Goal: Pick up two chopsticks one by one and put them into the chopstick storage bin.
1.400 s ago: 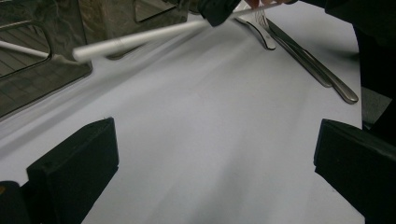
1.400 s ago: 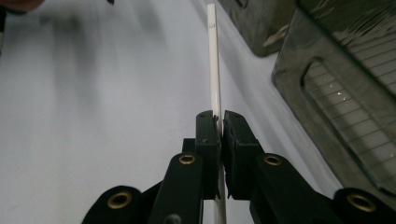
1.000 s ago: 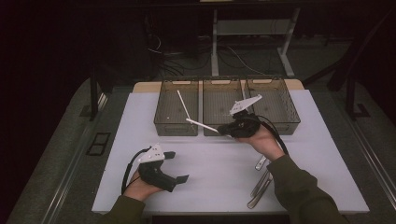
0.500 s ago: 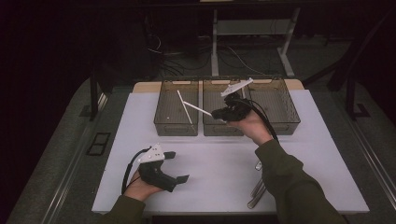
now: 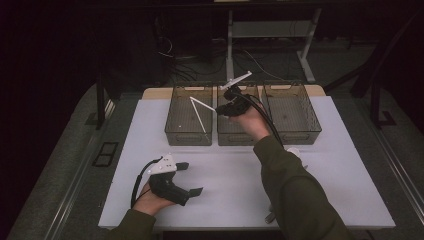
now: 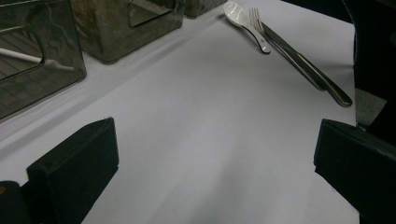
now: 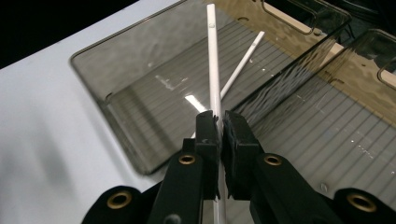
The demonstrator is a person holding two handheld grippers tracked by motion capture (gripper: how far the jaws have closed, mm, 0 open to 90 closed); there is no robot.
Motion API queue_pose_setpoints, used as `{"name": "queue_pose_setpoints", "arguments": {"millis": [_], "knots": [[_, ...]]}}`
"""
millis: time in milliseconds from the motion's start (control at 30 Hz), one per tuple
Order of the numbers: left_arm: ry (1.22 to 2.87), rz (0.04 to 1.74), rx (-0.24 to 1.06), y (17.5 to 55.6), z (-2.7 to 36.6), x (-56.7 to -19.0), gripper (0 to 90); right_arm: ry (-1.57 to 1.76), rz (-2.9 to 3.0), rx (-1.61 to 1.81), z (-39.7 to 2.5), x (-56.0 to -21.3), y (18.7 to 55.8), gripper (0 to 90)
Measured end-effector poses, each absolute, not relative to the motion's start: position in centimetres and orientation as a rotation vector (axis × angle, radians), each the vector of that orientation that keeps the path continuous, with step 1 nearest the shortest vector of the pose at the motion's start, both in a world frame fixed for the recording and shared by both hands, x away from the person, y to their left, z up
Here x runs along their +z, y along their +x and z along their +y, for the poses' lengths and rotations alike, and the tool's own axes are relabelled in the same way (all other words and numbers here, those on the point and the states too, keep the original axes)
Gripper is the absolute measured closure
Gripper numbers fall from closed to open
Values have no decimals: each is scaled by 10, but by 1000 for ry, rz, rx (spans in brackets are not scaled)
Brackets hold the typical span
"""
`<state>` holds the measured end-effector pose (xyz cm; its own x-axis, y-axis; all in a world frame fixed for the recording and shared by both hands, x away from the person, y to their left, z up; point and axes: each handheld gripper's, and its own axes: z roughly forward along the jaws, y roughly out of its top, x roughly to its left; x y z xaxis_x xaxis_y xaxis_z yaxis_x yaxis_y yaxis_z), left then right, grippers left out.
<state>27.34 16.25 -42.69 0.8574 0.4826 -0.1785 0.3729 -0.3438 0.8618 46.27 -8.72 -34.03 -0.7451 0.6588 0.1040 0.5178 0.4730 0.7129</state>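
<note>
Nearest, the left gripper (image 5: 187, 178) rests in the hand on the near left of the table (image 5: 150, 130), just where it sat a second ago; its jaws stand wide apart with bare table between them in the left gripper view. To the right of it, at the near right, a white spoon (image 6: 243, 16), a fork (image 6: 280, 39) and what looks like a knife beside it lie together on the table, not yet sorted.

Farther off, the right gripper (image 5: 220, 111) has travelled from over the table just in front of the bins to above them, at the border of the left bin (image 5: 189, 134) and the middle bin (image 5: 231, 137). Its jaws are clamped on a white stick (image 7: 213, 70), whose free end now reaches over the left bin, where a second white stick (image 7: 243, 60) already lies slanted inside. I judge the carry is nearly done: the held stick is lined up to be let go beside its match, leaving the cutlery for the other bins.
</note>
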Motion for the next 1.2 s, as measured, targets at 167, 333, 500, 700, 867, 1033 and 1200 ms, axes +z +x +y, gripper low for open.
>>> {"name": "queue_pose_setpoints", "arguments": {"millis": [167,333,500,700,867,1033,1200], "knots": [[1971,626,124,273,162,-427,0,1053,2527,1089,-67,-346,478,849],[1972,616,126,273,162,-426,0,1079,2519,1050,-45,-352,493,848],[1973,608,118,273,162,-426,0,1110,2531,1022,-24,-359,504,848],[1972,608,116,273,163,-426,0,1129,2531,1011,-6,-363,510,847],[1974,604,116,273,162,-426,0,1151,2532,991,6,-368,511,845],[1972,605,111,273,162,-426,0,1157,2522,1017,11,-370,509,797],[1970,606,112,273,163,-426,0,1147,2513,1047,9,-365,507,697]]}}
